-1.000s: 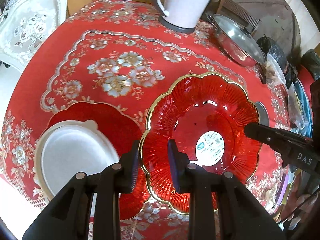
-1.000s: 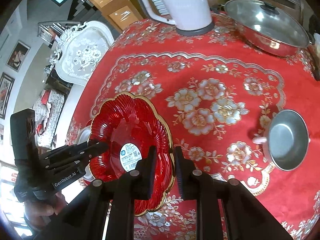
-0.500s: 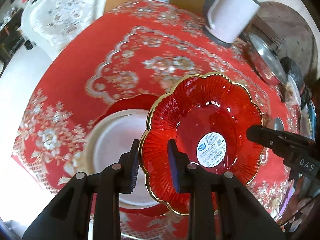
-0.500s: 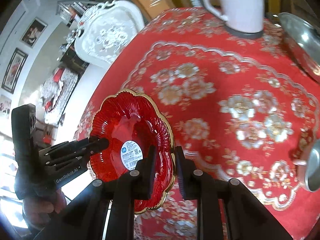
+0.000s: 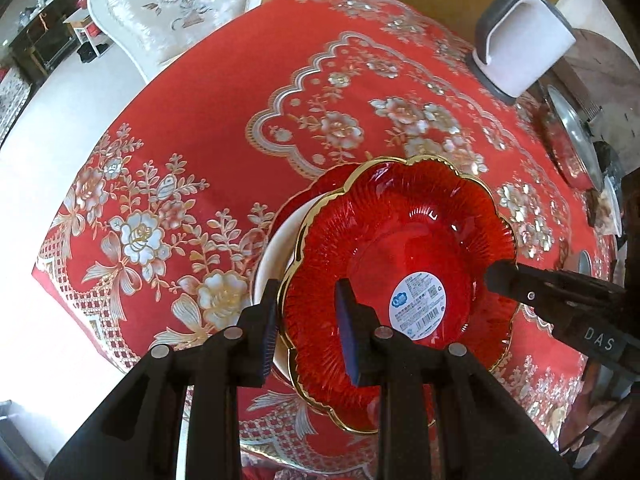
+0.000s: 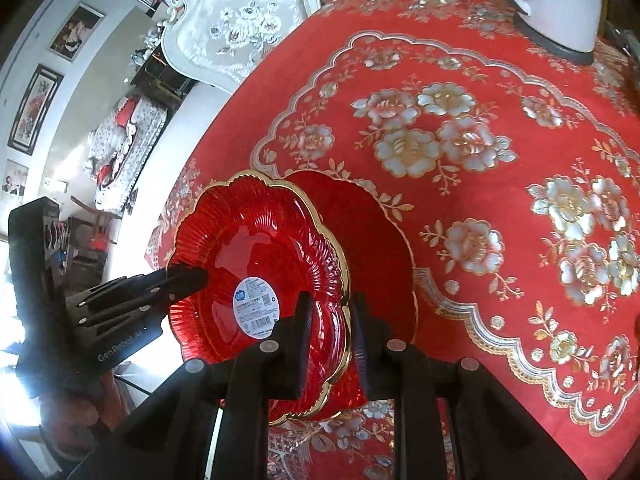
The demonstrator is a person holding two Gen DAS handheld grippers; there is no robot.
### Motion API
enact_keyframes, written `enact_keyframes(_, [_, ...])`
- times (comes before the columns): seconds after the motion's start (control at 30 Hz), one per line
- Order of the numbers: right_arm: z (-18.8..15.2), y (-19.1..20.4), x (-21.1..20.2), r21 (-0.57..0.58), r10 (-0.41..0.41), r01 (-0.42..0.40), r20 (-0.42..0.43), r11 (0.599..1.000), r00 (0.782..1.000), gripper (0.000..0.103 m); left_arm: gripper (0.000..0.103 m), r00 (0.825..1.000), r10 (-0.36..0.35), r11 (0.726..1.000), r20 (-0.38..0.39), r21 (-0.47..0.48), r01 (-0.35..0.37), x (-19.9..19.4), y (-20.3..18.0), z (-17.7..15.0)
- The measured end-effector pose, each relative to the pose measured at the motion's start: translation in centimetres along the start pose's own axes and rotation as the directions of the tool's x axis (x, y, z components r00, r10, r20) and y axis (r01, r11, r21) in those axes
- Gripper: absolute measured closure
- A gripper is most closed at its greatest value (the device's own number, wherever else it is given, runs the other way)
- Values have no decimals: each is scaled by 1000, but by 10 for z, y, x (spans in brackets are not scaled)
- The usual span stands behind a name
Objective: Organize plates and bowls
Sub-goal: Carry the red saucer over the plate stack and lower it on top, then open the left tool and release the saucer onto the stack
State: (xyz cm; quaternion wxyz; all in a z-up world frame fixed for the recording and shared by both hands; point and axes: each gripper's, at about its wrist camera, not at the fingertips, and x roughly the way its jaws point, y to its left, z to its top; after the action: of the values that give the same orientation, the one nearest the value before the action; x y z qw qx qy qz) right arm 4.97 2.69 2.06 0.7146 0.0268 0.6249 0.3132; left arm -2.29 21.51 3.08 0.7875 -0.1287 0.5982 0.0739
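A big round table wore a red tablecloth (image 5: 224, 92) with gold and silver flowers all over it. Past the far left edge of the table stood a white chair (image 5: 172, 4) with flowers on its back. A white kettle (image 5: 520, 56) with a grey handle sat at the far right of the table, and a shiny metal pot (image 5: 576, 140) with a lid sat to its right.

A red glass bowl (image 5: 404, 240) shaped like a flower, with a gold rim, was up in the air over the near side of the table. A white sticker (image 5: 418, 304) was stuck in its middle. The bowl hung right above a white plate (image 5: 276, 252), and that plate lay on a flat red plate (image 6: 372, 240) on the cloth. Most of the white plate was hidden under the bowl.

The left gripper (image 5: 306, 322) was clenched on the near left rim of the bowl, with one finger inside and one outside. The right gripper (image 6: 330, 338) pinched the rim on the other side the same way. A hand (image 6: 76, 412) held the left gripper's handle at the near left of the right wrist view.
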Motion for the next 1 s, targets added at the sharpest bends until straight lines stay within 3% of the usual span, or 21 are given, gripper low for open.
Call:
enact_keyframes(0.37, [8, 4, 13, 2, 2, -2, -5, 1000, 1000, 79, 79, 1000, 19, 1000, 9, -12, -19, 7, 8, 5])
enact_keyframes(0.6, [8, 3, 10, 18, 43, -43, -6, 999, 999, 57, 78, 1000, 6, 1000, 22, -15, -6, 7, 7, 3])
enact_keyframes(0.87, [0, 0, -16, -15, 6, -5, 31, 1000, 1000, 47, 74, 992, 81, 997, 101, 9, -83, -13, -5, 6])
enact_keyframes(0.93, [-3, -5, -22, -9, 2, -2, 38, 1000, 999, 46, 58, 989, 87, 996, 120, 24, -90, -18, -12, 7])
enact_keyframes(1.0, [-7, -10, -27, -3, -2, 2, 45, 1000, 999, 46, 48, 985, 88, 994, 149, 46, -96, -25, -24, 7])
